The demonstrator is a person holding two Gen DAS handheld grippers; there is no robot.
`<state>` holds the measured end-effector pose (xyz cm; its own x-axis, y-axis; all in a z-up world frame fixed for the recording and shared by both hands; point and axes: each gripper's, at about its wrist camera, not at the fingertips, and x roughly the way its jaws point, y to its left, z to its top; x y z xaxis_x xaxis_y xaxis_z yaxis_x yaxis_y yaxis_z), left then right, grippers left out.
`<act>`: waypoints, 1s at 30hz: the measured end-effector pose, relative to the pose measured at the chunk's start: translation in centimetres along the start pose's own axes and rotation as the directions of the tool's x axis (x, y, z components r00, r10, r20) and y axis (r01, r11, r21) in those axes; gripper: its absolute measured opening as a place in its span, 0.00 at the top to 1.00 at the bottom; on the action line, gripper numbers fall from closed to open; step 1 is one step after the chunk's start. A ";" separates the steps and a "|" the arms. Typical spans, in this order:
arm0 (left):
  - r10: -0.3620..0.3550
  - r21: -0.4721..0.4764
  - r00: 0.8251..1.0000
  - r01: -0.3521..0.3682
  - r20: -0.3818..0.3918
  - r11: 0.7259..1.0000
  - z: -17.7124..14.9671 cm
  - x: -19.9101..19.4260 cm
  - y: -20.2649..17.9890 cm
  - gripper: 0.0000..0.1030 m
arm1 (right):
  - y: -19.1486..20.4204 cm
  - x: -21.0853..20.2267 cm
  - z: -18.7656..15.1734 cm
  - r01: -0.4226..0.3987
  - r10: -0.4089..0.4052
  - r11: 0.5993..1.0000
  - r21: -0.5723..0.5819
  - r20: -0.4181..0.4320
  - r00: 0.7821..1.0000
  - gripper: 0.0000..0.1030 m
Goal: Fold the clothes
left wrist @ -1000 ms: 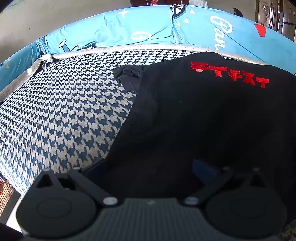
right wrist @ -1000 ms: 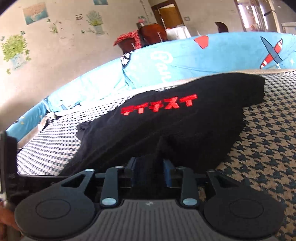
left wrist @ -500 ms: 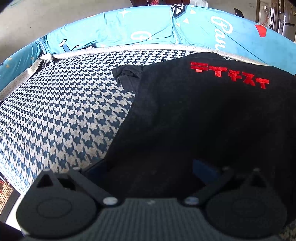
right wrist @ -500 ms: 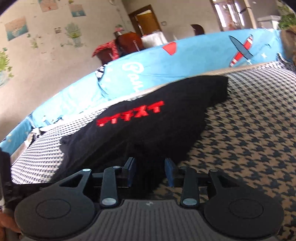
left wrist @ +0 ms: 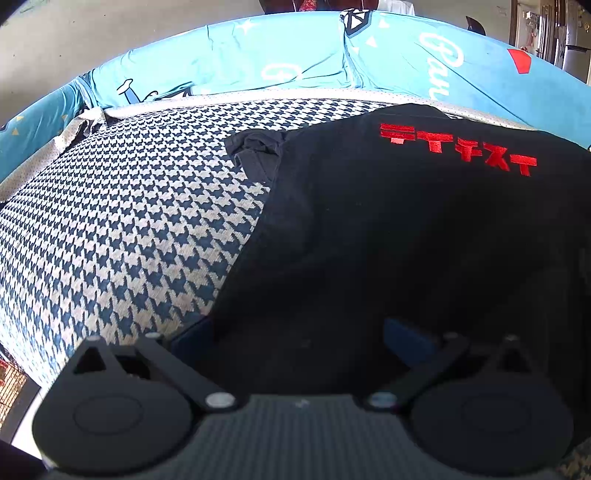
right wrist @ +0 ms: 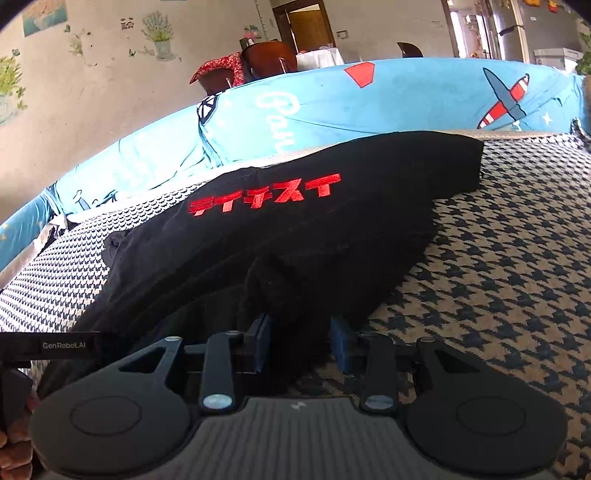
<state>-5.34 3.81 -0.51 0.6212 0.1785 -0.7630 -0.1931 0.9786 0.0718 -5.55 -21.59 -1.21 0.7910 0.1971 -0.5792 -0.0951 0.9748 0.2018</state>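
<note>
A black T-shirt (left wrist: 388,221) with red lettering (left wrist: 458,147) lies spread on a houndstooth cover (left wrist: 129,229). One sleeve (left wrist: 258,147) is crumpled at its far left corner. My left gripper (left wrist: 299,339) stands open and wide over the shirt's near edge, with cloth lying loose between its blue pads (left wrist: 406,339). In the right wrist view the same shirt (right wrist: 295,236) rises in a bunched fold into my right gripper (right wrist: 301,345), which is shut on that black cloth. The red lettering (right wrist: 264,195) shows beyond it.
A light blue printed cushion (left wrist: 258,62) runs along the back of the cover. Bare houndstooth cover (right wrist: 498,277) stretches to the right of the shirt. A black bar marked GenRobot.AI (right wrist: 55,345) and a person's fingers (right wrist: 14,454) sit at the lower left edge. Chairs and a doorway (right wrist: 306,26) stand beyond.
The right wrist view swung to the right and then back, with the bunched cloth staying between the right pads. The left wrist view is unchanged.
</note>
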 end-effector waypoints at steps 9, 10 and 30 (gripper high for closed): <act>0.002 0.002 1.000 -0.002 0.001 1.000 0.1 0.0 -0.1 0.00 | 2.0 1.2 -0.3 -0.007 0.008 0.996 -0.090 0.004 1.000 0.65; 0.002 0.002 1.000 -0.002 0.001 1.000 0.1 0.0 -0.1 0.00 | 2.2 1.4 -0.3 -0.010 0.010 0.995 -0.099 0.003 1.000 0.65; -0.001 -0.001 1.000 0.001 -0.002 1.000 0.1 -0.1 -0.2 0.00 | 0.9 -5.8 -0.2 0.141 -0.135 0.989 -0.040 0.128 0.982 0.92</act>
<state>-5.31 3.63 -0.43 0.6199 0.1778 -0.7643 -0.1932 0.9786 0.0710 -10.28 -21.78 2.19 0.8675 0.0485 -0.4950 -0.0063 0.9962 0.0865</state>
